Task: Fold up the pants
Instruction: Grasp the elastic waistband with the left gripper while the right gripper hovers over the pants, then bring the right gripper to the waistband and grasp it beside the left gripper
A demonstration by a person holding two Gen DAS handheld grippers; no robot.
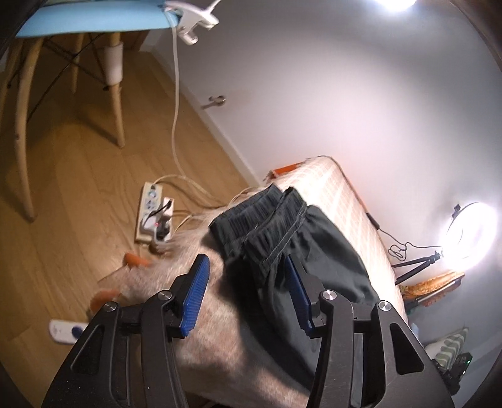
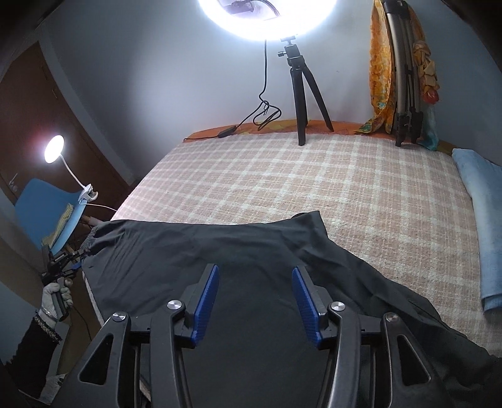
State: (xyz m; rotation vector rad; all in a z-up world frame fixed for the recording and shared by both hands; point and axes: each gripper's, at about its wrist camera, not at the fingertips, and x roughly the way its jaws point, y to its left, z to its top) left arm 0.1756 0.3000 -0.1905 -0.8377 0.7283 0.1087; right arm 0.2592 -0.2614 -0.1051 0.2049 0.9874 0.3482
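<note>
Both jaws wide open, gripping nothing: left gripper (image 1: pixel 248 295) at the waistband, right gripper (image 2: pixel 254 303) over mid-fabric. Dark pants (image 2: pixel 219 251) lie along the bed's (image 2: pixel 313 182) near edge; checked blanket beyond lies bare.

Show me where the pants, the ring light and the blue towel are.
pants (image 2: pixel 194 251), right wrist view, flat dark cloth
ring light (image 2: pixel 266 28), right wrist view, glowing lower rim
blue towel (image 2: pixel 483 219), right wrist view, middle of fold

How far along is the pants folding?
Early. The dark pants lie spread across the checked blanket, waistband at the bed's edge, and look doubled lengthwise already. Both tongs, left and right, hover open over the cloth, gripping nothing. The crosswise folds remain.
</note>
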